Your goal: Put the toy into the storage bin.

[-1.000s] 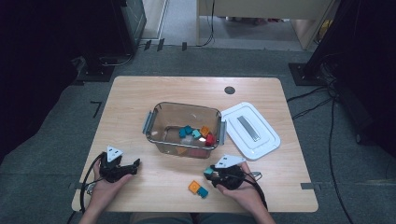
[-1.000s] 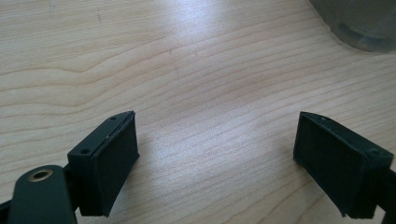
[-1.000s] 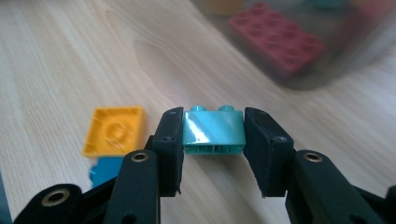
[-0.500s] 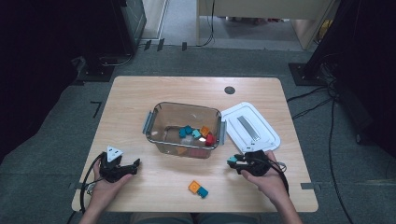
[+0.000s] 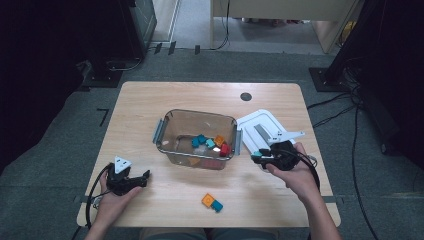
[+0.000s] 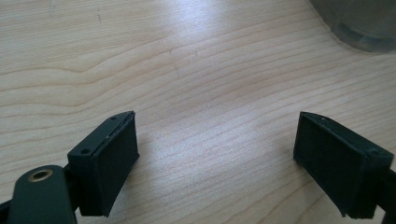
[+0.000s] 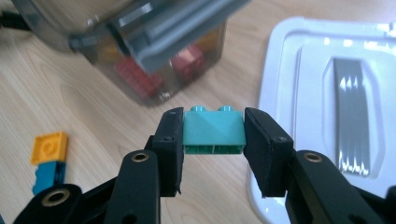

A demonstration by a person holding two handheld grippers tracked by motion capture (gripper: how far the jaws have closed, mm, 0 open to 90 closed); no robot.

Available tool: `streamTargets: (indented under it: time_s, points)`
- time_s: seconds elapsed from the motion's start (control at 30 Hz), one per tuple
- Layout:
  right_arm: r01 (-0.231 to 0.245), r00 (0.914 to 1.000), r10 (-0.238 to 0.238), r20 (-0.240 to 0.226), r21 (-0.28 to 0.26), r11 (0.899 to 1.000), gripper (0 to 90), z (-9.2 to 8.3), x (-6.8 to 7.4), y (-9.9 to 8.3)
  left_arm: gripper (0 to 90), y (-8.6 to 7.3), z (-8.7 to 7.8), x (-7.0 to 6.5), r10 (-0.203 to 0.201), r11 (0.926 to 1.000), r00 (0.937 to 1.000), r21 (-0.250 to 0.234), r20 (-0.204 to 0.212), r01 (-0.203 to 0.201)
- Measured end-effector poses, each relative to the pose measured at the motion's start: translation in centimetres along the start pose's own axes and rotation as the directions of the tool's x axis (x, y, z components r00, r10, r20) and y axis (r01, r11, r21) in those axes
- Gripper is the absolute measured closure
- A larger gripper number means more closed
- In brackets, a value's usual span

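Now the right gripper [image 7: 214, 140] is clenched on a small teal plastic brick [image 7: 214, 130], gripped across its long axis, just right of the clear plastic bin [image 5: 172, 142], which lies to the jaws' left. The left gripper [image 6: 219, 163], released, rests far off.

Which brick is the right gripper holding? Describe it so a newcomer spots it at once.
Start at the clear bin in the middle of the table; the white lid lies to its right. Over the lid's near edge, the right gripper pinches a teal two-stud brick between its black jaws. It is the one brick held off the table.
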State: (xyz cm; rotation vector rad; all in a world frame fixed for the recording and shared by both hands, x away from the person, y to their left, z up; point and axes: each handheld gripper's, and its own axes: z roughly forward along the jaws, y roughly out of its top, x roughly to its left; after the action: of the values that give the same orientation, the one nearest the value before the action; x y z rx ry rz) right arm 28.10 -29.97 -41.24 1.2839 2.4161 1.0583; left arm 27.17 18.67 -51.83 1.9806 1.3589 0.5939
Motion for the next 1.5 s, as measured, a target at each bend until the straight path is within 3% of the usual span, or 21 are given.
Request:
streamTargets:
  time_s: [0.17,0.23,0.4,0.47,0.57,0.77,0.9,1.03,1.3,1.5]
  points:
    - [0.037,0.9993,-0.038,-0.007,-0.034,0.999,60.4,-0.6,0.9,2.9,13.5,0.0,0.0,0.0,-0.001,1.0000,1.0000,-0.001,0.000,0.001]
    - [0.041,0.9991,-0.041,-0.007,-0.036,0.999,60.4,-0.7,1.1,3.3,13.5,0.0,0.0,0.0,0.001,1.0000,1.0000,-0.002,-0.001,-0.001]
    - [0.088,0.9957,-0.090,-0.023,-0.071,0.994,60.4,-0.7,2.8,6.3,13.5,0.0,0.0,0.0,0.001,1.0000,1.0000,0.000,0.000,-0.001]
    - [0.092,0.9951,-0.095,-0.028,-0.078,0.993,60.4,-0.6,3.1,6.6,13.5,0.0,0.0,0.0,0.001,1.0000,1.0000,-0.001,0.000,-0.001]
    - [0.113,0.9919,-0.118,-0.046,-0.094,0.989,60.4,0.2,4.4,8.1,13.5,0.0,0.0,0.0,0.001,1.0000,1.0000,-0.001,0.000,-0.001]
    - [0.152,0.9857,-0.156,-0.065,-0.062,0.986,60.4,2.9,6.0,9.6,13.5,0.0,0.0,0.0,0.001,1.0000,1.0000,-0.001,0.000,-0.001]
    - [0.137,0.9868,-0.141,-0.079,-0.062,0.989,59.2,4.3,6.5,10.1,13.5,0.0,0.0,0.0,0.001,1.0000,1.0000,-0.001,0.000,-0.001]
    - [0.123,0.9873,-0.129,-0.093,-0.067,0.990,48.1,4.5,6.6,10.2,13.5,0.0,0.0,0.0,0.001,1.0000,1.0000,-0.001,0.000,-0.001]
    - [0.107,0.9891,-0.114,-0.093,-0.075,0.991,35.5,3.2,6.0,9.1,13.5,0.0,0.0,0.0,0.001,1.0000,1.0000,-0.001,0.000,-0.001]
    - [0.074,0.9957,-0.078,-0.049,-0.080,0.994,23.9,1.3,4.5,7.4,13.5,0.0,0.0,0.0,0.001,1.0000,1.0000,0.000,0.000,-0.001]
